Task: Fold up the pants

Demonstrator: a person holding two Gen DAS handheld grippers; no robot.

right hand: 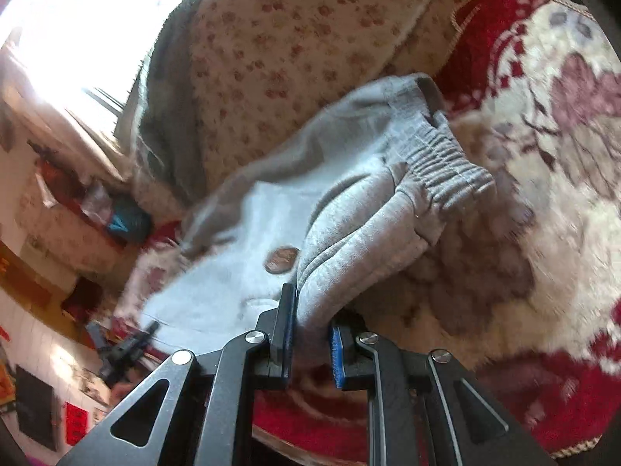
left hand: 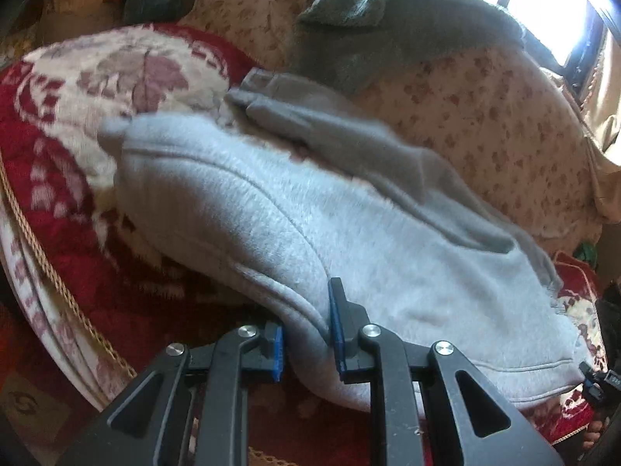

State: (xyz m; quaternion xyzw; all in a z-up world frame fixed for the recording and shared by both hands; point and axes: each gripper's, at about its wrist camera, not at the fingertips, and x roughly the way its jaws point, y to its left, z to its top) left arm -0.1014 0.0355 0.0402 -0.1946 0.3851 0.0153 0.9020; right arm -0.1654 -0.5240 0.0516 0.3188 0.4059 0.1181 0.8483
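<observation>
Light grey sweatpants (left hand: pixel 295 225) lie on a red and cream patterned blanket (left hand: pixel 77 178). My left gripper (left hand: pixel 306 334) is shut on a fold of the pants' near edge, fabric bunched between its blue pads. The right wrist view shows the same pants (right hand: pixel 349 209) with the ribbed elastic waistband (right hand: pixel 446 163) and a brown round patch (right hand: pixel 281 259). My right gripper (right hand: pixel 310 341) is shut on a thick fold of the pants near the waist. The right gripper's tip also shows in the left wrist view (left hand: pixel 594 384) at the pants' far right edge.
A floral cream quilt (left hand: pixel 485 116) lies behind the pants with a dark grey-green garment (left hand: pixel 388 23) on it. A bright window (left hand: pixel 551 7) is at the back right. A gold cord (left hand: pixel 58 283) trims the blanket's left edge. Room clutter (right hand: pixel 77 213) shows on the left.
</observation>
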